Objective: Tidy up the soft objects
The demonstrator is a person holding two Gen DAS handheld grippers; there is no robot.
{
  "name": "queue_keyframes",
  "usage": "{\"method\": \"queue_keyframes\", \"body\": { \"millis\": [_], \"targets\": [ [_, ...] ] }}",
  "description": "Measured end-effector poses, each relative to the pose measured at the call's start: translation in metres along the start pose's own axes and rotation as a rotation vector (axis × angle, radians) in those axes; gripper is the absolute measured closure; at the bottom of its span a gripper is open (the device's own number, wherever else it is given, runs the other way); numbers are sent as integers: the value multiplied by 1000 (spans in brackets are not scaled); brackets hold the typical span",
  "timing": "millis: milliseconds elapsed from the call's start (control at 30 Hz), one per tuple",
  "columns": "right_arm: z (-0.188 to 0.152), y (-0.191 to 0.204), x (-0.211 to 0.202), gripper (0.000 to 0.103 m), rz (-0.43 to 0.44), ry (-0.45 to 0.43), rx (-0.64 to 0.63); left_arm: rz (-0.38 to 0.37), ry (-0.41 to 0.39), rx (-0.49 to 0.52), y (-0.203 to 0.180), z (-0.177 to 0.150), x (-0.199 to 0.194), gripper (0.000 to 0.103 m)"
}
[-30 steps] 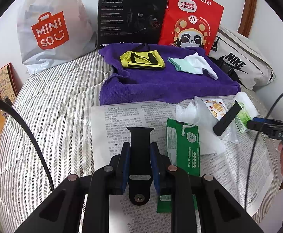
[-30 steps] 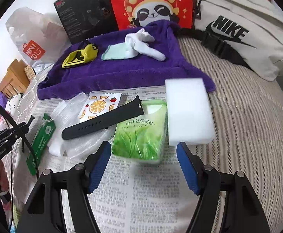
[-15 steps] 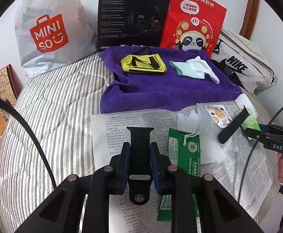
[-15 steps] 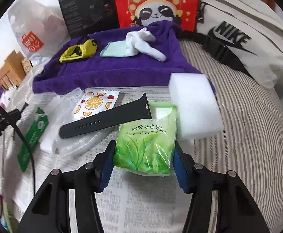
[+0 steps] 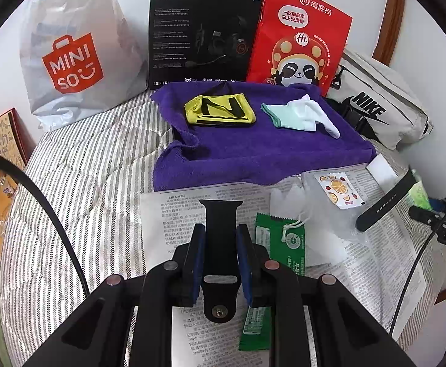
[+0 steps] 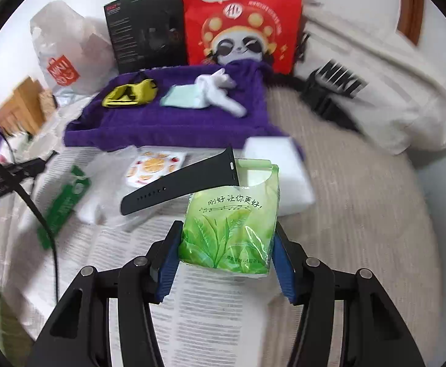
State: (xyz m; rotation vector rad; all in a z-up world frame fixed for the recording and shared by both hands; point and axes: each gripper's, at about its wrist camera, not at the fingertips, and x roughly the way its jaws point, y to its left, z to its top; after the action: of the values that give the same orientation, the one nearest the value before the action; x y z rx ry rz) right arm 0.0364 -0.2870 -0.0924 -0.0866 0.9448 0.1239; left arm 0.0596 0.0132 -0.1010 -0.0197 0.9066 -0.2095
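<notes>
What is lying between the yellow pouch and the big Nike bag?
In the left wrist view, a white and mint sock lies on the purple towel between the yellow pouch and the Nike bag.

Home bedroom: striped quilted bed (image 5: 79, 183), shopping bags (image 5: 70, 58) against white wall.

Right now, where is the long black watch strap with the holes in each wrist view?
Left wrist: long black watch strap lies at the far right edge, slanting across the newspaper, beside the fruit-print sachet.
Right wrist: centre-left, its wide end leaning on the green tissue pack.
Shared landmark: the purple towel just behind it.
</notes>
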Motion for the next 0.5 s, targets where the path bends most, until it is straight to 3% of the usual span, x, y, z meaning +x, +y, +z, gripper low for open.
{"method": "queue_keyframes", "body": {
  "millis": [67,233,500],
  "targets": [
    [0,1,-3,48,-65,-15,-35,-2,0,-2,0,0,0,83],
    [-2,-18,0,48,-65,-8,31,-11,7,-11,-2,-1,-1,83],
    [5,-9,-3,48,153,-17,95,-19,13,-3,-5,-2,0,83]
  ]
}}
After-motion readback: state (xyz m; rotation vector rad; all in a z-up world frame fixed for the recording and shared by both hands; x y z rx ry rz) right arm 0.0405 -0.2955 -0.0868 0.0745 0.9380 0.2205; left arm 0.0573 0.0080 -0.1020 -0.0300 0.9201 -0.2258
